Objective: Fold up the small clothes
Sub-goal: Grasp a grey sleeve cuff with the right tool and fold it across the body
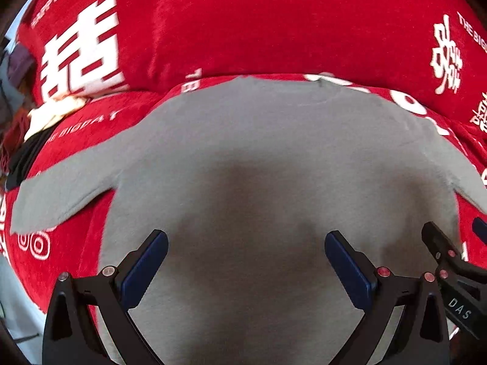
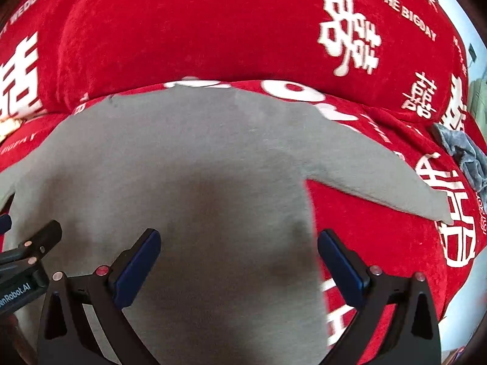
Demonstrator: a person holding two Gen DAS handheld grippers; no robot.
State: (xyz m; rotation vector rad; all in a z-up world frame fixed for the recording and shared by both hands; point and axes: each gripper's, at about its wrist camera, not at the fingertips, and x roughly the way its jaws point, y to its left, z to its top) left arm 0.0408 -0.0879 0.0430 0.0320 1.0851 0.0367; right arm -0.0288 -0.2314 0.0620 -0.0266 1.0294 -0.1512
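Observation:
A small grey long-sleeved top lies flat on a red blanket with white lettering; its sleeves spread out to both sides. It also shows in the right wrist view. My left gripper is open and empty, hovering over the lower body of the top. My right gripper is open and empty over the top's lower right part, its right finger past the top's right side edge. The right gripper's finger shows at the right in the left wrist view.
A crumpled grey-blue cloth lies on the blanket at the far right. A heap of cream, black and dark red clothes sits at the far left. The red blanket rises in a fold behind the top.

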